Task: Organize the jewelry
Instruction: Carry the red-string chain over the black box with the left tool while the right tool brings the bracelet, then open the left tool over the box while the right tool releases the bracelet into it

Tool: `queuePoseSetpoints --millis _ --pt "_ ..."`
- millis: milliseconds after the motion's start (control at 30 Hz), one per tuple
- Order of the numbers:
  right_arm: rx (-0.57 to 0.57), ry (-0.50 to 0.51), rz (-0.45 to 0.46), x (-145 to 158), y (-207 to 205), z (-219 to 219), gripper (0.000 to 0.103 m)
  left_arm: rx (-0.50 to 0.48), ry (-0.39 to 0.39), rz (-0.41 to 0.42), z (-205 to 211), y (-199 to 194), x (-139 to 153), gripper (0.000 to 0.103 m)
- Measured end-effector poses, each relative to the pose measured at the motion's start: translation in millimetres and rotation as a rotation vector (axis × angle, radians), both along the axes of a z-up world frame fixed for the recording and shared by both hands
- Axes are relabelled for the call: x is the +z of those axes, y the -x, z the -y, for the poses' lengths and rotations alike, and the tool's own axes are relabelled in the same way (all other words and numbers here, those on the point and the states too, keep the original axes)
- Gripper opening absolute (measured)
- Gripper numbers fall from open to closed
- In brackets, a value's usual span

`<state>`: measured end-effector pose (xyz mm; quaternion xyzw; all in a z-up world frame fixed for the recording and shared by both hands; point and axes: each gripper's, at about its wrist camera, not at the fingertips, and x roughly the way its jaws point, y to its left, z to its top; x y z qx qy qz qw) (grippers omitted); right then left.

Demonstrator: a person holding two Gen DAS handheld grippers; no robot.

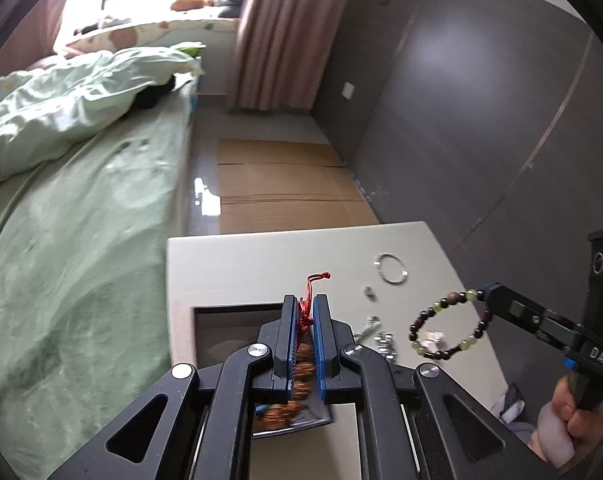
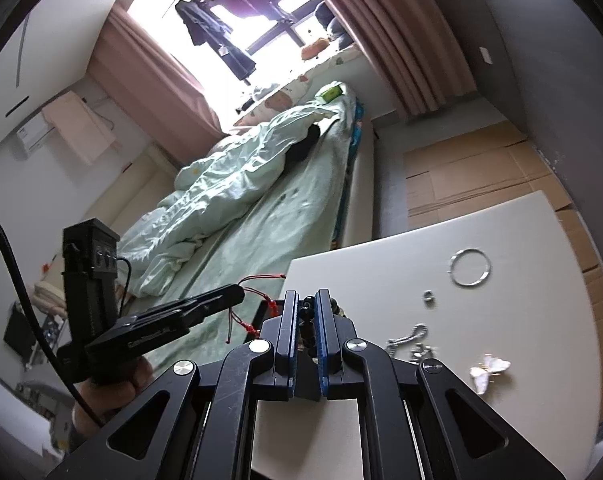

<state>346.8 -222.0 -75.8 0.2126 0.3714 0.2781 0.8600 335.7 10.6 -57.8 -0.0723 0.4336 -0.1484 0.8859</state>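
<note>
My left gripper (image 1: 306,300) is shut on a brown-bead bracelet with a red cord (image 1: 304,354); the cord's knot sticks out past the fingertips, above an open box (image 1: 229,328) on the white table (image 1: 285,252). It also shows in the right wrist view (image 2: 237,294) with red cord (image 2: 257,300) trailing. My right gripper (image 2: 306,300) is shut on a dark-and-green bead bracelet (image 1: 447,326), held in the air over the table; only a few dark beads (image 2: 307,312) show between its fingers.
On the table lie a silver bangle (image 1: 391,269), a small ring (image 1: 369,293), a silver chain (image 1: 375,336) and a white butterfly brooch (image 2: 488,370). A bed with green sheets (image 1: 81,240) stands left of the table. Cardboard (image 1: 285,184) covers the floor beyond.
</note>
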Motion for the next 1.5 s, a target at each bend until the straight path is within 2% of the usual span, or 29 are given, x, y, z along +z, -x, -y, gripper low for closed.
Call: queuePoseSetpoints --millis 233,300,333,367,400,433,467,667,933,1433,1467,1500 --pt "0.038 0.01 -0.01 -6 -4 -26 0.009 0.073 -0.019 0.007 -26 -4 -19 0.009" --pt "0.048 0.013 -0.015 -8 -5 -32 0.009 0.082 0.001 -0.008 -30 -6 -26 0.009" --pt "0.052 0.015 -0.016 -9 -6 -34 0.009 0.086 0.013 -0.017 -32 -6 -30 0.014" --pt "0.059 0.017 -0.018 -10 -6 -38 0.009 0.09 0.019 -0.024 -33 -6 -33 0.03" --pt "0.064 0.018 -0.02 -12 -7 -40 0.009 0.095 0.027 -0.026 -35 -5 -36 0.041" --pt "0.067 0.018 -0.022 -13 -7 -41 0.009 0.098 0.039 -0.022 -37 -4 -37 0.061" --pt "0.073 0.019 -0.024 -14 -8 -44 0.009 0.099 0.057 -0.014 -39 -2 -37 0.069" --pt "0.101 0.011 -0.016 -15 -9 -58 0.009 0.146 0.142 0.026 -58 6 -29 0.069" --pt "0.14 -0.022 0.017 -13 -10 -85 0.009 0.183 0.158 0.039 -76 11 -28 0.069" --pt "0.184 -0.024 0.014 -22 -34 -133 0.011 0.261 0.194 0.042 -111 19 -28 0.069" --pt "0.189 -0.013 -0.004 -26 -37 -135 0.026 0.26 0.194 0.041 -111 19 -28 0.069" --pt "0.193 0.0 -0.033 -32 -41 -138 0.053 0.259 0.193 0.041 -111 19 -28 0.069"
